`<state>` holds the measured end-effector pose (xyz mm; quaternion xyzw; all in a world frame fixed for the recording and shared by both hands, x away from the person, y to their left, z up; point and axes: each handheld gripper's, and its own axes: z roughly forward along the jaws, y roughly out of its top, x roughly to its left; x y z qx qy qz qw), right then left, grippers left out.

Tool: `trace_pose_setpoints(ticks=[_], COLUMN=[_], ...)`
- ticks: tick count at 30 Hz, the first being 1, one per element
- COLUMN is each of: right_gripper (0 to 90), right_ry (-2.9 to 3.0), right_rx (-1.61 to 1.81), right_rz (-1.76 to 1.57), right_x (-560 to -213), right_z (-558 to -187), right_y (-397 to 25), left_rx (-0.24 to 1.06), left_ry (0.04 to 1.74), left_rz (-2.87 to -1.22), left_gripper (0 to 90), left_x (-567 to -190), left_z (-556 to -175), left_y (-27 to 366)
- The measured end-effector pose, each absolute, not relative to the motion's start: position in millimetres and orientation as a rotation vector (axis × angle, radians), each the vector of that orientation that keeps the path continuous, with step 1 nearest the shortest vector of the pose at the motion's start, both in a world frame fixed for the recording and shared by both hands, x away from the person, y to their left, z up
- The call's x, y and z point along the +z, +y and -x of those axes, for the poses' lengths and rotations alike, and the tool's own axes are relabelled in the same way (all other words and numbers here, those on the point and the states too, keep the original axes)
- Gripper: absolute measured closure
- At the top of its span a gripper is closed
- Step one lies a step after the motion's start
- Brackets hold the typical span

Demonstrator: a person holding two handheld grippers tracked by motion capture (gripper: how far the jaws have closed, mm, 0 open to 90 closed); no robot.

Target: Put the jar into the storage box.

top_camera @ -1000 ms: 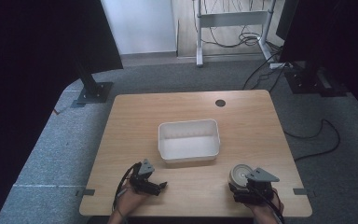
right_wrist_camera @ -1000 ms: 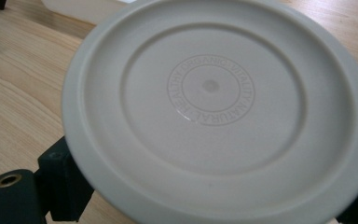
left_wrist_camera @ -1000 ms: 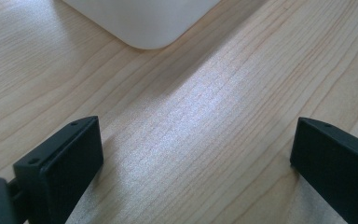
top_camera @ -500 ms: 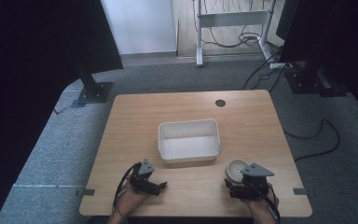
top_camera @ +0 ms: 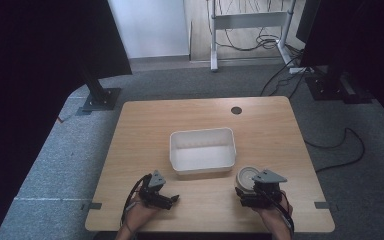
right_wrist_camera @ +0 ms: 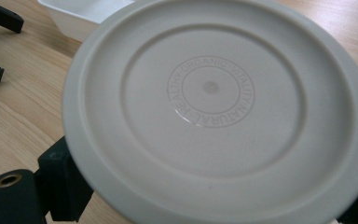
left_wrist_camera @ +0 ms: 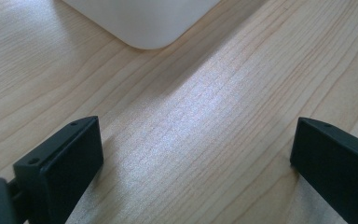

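Note:
A round white container with a ribbed lid [top_camera: 248, 176] stands at the front right of the wooden table [top_camera: 145, 130], just off the front right corner of a white rectangular tub [top_camera: 202, 170]. My right gripper [top_camera: 247, 186] is shut on the container, whose lid [right_wrist_camera: 214, 93] shows embossed lettering between the black jaws. A corner of the tub [right_wrist_camera: 84, 14] lies behind it. My left gripper [top_camera: 172, 200] rests low at the front left, open, with bare wood between its jaws [left_wrist_camera: 196, 140]. The tub's corner [left_wrist_camera: 144, 18] is ahead of it.
A dark cable hole [top_camera: 236, 110] sits near the table's far edge. Black stands [top_camera: 100, 95] [top_camera: 330, 85] rise from the grey carpet on both sides. Cables [top_camera: 340, 145] trail on the floor at right. A white desk frame [top_camera: 250, 20] stands beyond.
My right gripper has shifted slightly left and away from me, and the round container went with it. The left gripper has stayed where it was.

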<state>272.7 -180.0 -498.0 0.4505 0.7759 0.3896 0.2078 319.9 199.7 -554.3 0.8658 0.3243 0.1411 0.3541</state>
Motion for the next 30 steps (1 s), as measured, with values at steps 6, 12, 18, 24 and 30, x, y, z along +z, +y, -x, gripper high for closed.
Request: trace_pose_setpoints(ticks=[6,12,18,24,30], right_gripper=[9.1,9.1,9.1,9.1,9.1], right_ry=[2.166,2.169,2.180,2.186,2.188], right_rx=[1.092,1.103,1.110,1.119,1.127], right_rz=[-1.256,-1.251,-1.234,-1.220,-1.211], right_x=[-496,-493,-490,-487,-485], right_z=[-279,-284,-291,-297,-302], right_y=[-176,-171,-164,-156,-150], left_rx=[0.365,0.364,0.365,0.365,0.365], left_ry=[0.838,0.839,0.839,0.839,0.838], left_rz=[-2.238,-2.238,-2.238,-2.238,-2.238], left_gripper=[2.3,2.3,2.3,2.3,2.3], left_x=[-554,-554,-554,-554,-554], left_z=[-320,-320,-320,-320,-320], left_y=[200,200,200,200,200])
